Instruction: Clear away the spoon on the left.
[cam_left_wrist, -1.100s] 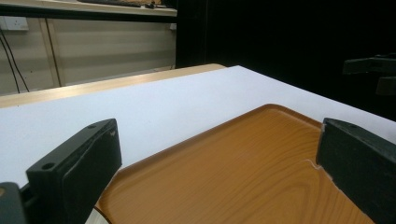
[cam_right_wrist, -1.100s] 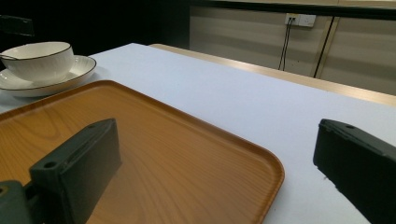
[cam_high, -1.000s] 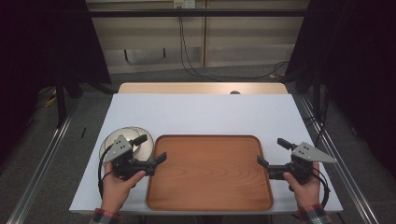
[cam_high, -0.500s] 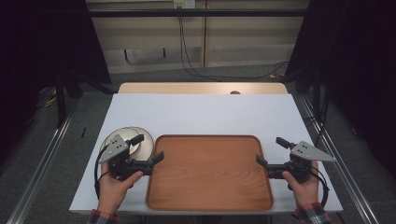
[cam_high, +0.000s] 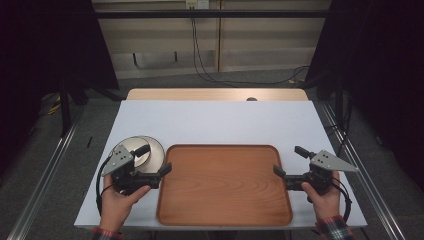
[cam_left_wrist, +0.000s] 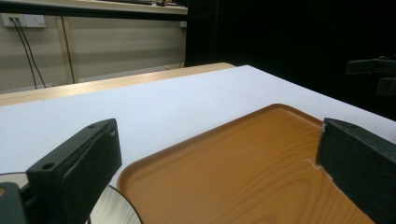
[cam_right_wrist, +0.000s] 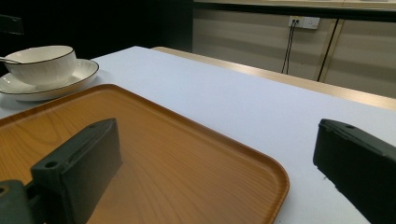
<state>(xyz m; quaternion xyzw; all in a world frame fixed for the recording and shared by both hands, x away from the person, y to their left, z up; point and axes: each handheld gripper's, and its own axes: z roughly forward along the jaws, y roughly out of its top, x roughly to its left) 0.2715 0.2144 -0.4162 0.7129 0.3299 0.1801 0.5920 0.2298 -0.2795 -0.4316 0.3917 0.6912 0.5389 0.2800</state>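
An empty wooden tray (cam_high: 225, 185) lies at the front middle of the white table. My left gripper (cam_high: 156, 158) is open at the tray's left edge. One jaw is over the tray rim and the other is over a white bowl (cam_high: 134, 149) on a plate (cam_high: 156, 150). My right gripper (cam_high: 287, 160) is open at the tray's right edge, straddling the rim. In the left gripper view the tray (cam_left_wrist: 252, 172) lies between the parted jaws of the left gripper (cam_left_wrist: 219, 158). In the right gripper view the right gripper (cam_right_wrist: 219, 158) frames the tray's corner (cam_right_wrist: 187, 163), with the bowl (cam_right_wrist: 42, 63) far left.
The white tabletop (cam_high: 215, 122) stretches bare behind the tray to a wooden back edge (cam_high: 215, 94). Cables (cam_high: 200, 55) hang down the wall beyond. Metal rails (cam_high: 45, 180) run along both sides of the table.
My left gripper has drifted slightly to the left, away from the tray's middle. The right gripper and the tray have barely moved.
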